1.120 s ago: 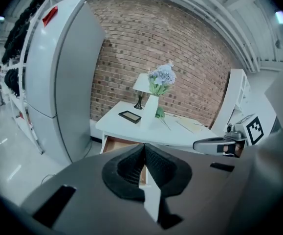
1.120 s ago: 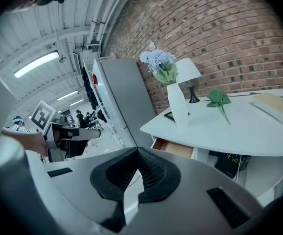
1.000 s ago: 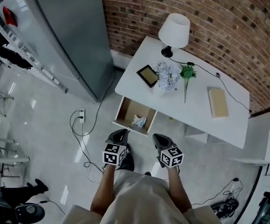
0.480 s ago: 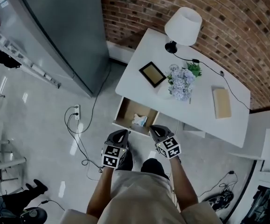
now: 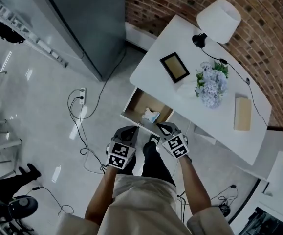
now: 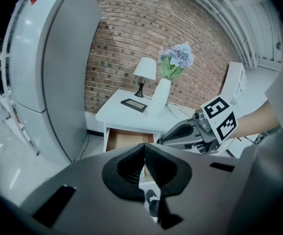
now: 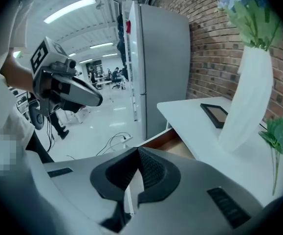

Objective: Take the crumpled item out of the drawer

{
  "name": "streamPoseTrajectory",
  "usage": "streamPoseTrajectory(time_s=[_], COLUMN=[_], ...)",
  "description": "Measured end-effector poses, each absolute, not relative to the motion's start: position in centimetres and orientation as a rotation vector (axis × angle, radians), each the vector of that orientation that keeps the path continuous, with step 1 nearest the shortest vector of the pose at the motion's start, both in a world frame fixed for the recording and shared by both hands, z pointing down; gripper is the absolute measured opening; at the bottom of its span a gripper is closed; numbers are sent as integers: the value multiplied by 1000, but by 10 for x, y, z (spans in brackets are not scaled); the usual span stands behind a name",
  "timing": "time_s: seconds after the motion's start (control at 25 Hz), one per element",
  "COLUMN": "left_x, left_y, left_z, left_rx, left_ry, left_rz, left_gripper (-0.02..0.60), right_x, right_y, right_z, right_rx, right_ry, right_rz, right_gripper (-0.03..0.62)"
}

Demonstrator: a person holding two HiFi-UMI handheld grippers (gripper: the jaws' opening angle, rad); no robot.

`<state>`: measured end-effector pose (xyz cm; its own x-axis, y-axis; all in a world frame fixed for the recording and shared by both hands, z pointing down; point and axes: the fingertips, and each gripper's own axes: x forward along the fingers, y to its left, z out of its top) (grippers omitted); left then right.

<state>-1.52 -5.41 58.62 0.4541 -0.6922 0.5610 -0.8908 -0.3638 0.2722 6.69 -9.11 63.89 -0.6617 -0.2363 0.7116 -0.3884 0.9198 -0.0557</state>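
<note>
The white table's drawer (image 5: 140,103) stands pulled open, its brown inside showing. A pale crumpled item (image 5: 151,115) lies in it toward the right. My left gripper (image 5: 128,130) hangs just in front of the drawer's front edge, jaws shut and empty. My right gripper (image 5: 162,127) is at the drawer's front right corner, also shut with nothing in it. In the left gripper view the shut jaws (image 6: 143,151) point at the drawer (image 6: 124,140), with the right gripper (image 6: 190,133) beside them. The right gripper view shows its shut jaws (image 7: 137,153) over the drawer's edge (image 7: 163,140).
On the table (image 5: 153,65) stand a lamp (image 5: 218,21), a dark picture frame (image 5: 175,66), a vase of flowers (image 5: 212,84) and a tan book (image 5: 242,114). A grey fridge (image 5: 82,18) rises at the left. Cables and a power strip (image 5: 80,98) lie on the floor.
Both grippers have moved forward and down toward the open drawer. The right one has rolled and now sits at the drawer's front right corner. Both stayed shut.
</note>
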Motion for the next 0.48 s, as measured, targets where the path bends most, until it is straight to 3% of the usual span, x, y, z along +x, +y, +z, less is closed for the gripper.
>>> streamPoseTrajectory(time_s=[0.48], left_x=[-55], left_y=[-45], left_z=[592], left_rx=[1971], left_ry=[-1490], left_rz=[365], left_gripper=[17], right_x=[43], right_y=[-95], right_z=[714], right_rx=[145], right_ry=[-2219], right_rz=[134], right_gripper=[28])
